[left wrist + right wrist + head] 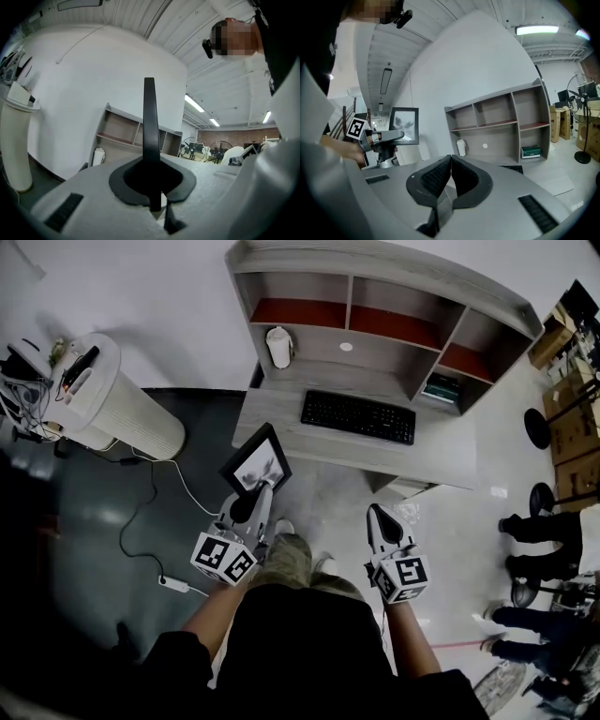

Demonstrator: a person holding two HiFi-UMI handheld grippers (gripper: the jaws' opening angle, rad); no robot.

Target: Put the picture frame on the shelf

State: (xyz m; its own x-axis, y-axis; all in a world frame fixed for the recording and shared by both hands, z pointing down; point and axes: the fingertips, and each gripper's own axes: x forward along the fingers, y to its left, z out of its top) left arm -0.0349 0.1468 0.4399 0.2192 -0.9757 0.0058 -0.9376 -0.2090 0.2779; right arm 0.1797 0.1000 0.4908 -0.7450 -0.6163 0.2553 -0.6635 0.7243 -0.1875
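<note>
My left gripper [261, 487] is squeezed shut on the thin bottom edge of the flat black picture frame [255, 463] with a grey picture inside. I hold the picture frame up in the air in front of me, well away from the grey wooden shelf [394, 270]. It stands straight up between my jaws. My right gripper [377, 513] has its jaws pressed together with nothing in them.

What could go wrong? I only have a small bit of the frame's edge. The edge looks smooth and hard, so I think the frame could tip sideways or slide out if I swing it fast. If it falls on the hard shiny floor, the front may break. The boxes in the shelf look low, with thin walls between them and dark red boards inside. The frame might be too tall and bump the top. The long flat black keyboard [358, 415] and the small white jar [278, 346] sit on the grey desk [441, 454] under the shelf, and I could knock them when I reach over.

My pads are black and bumpy, like rubber, and that helps me hold on
</note>
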